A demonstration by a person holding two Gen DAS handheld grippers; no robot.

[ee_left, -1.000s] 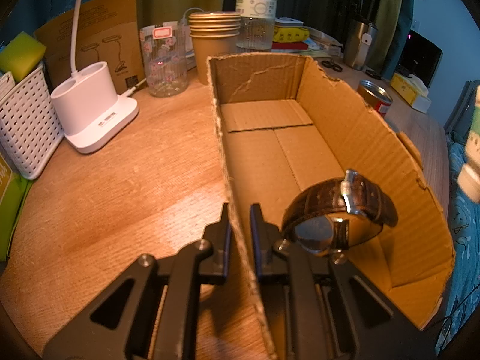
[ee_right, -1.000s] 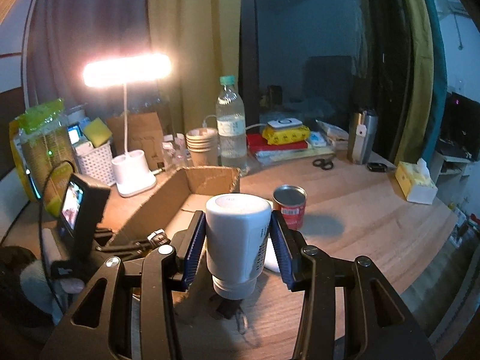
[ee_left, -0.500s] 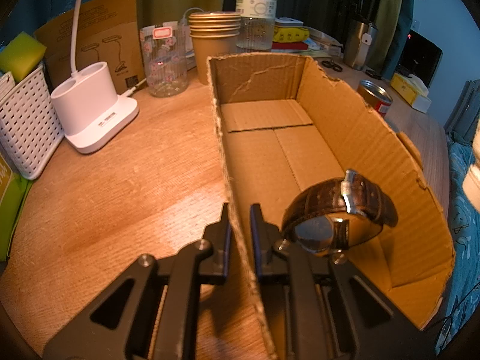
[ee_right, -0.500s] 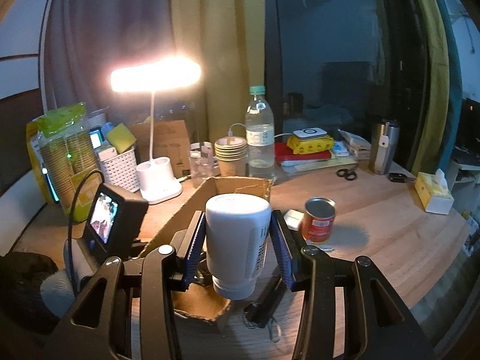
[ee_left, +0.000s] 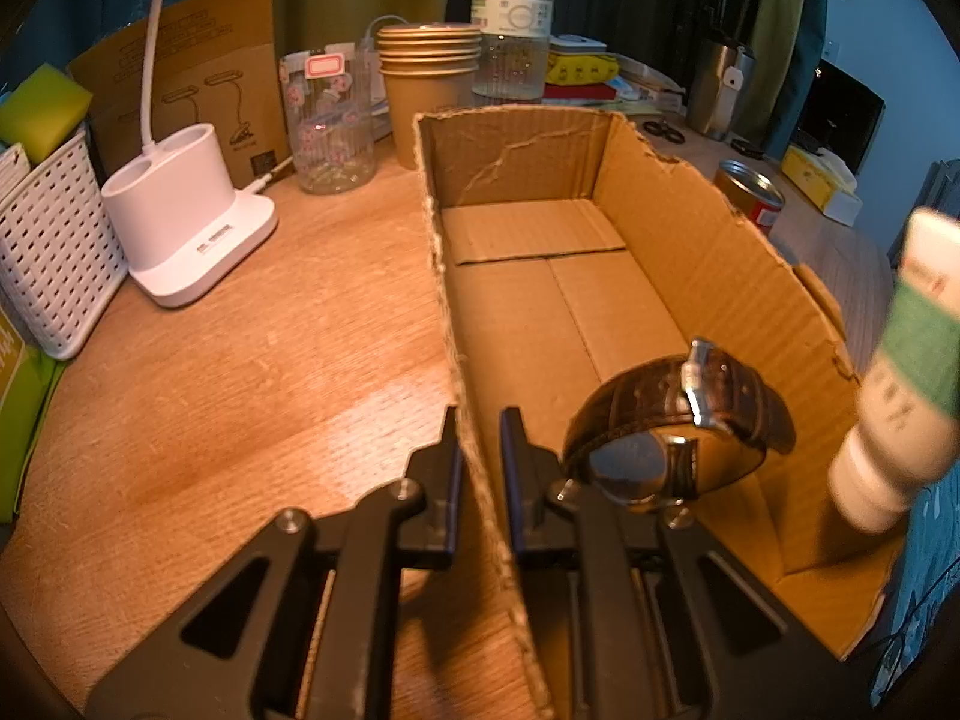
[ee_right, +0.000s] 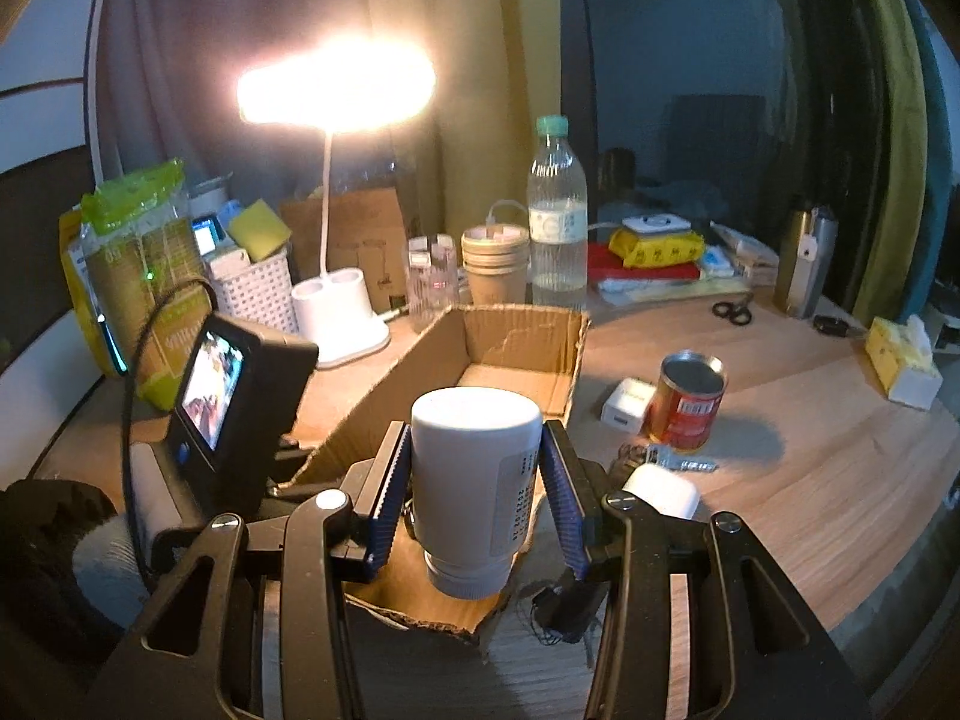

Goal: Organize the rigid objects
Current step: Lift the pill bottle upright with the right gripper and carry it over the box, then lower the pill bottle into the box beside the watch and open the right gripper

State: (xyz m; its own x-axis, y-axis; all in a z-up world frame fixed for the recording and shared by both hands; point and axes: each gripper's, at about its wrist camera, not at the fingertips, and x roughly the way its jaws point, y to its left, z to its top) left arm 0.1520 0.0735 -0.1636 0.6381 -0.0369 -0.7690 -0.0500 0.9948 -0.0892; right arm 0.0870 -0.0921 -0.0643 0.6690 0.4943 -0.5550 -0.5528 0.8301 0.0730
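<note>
An open cardboard box [ee_left: 600, 312] lies on the wooden desk. My left gripper [ee_left: 480, 462] is shut on the box's left wall, one finger on each side. A brown leather wristwatch [ee_left: 678, 420] rests inside the box at its near end. My right gripper [ee_right: 477, 480] is shut on a white bottle [ee_right: 474, 468] held cap down, over the near end of the box [ee_right: 510, 354]. In the left wrist view the white bottle [ee_left: 894, 396], with a green label band, shows blurred at the right edge, just outside the box's right wall.
A red can [ee_right: 687, 402], a white charger [ee_right: 627, 405] and a white case [ee_right: 660, 489] lie right of the box. Behind it stand paper cups [ee_left: 429, 78], a glass jar [ee_left: 327, 120], a water bottle [ee_left: 510, 18], a white lamp base [ee_left: 180, 222] and a white basket [ee_left: 48, 246].
The right gripper has carried the white bottle in toward the box's near end; in the left wrist view the bottle has come further into view at the right. The left gripper has not moved.
</note>
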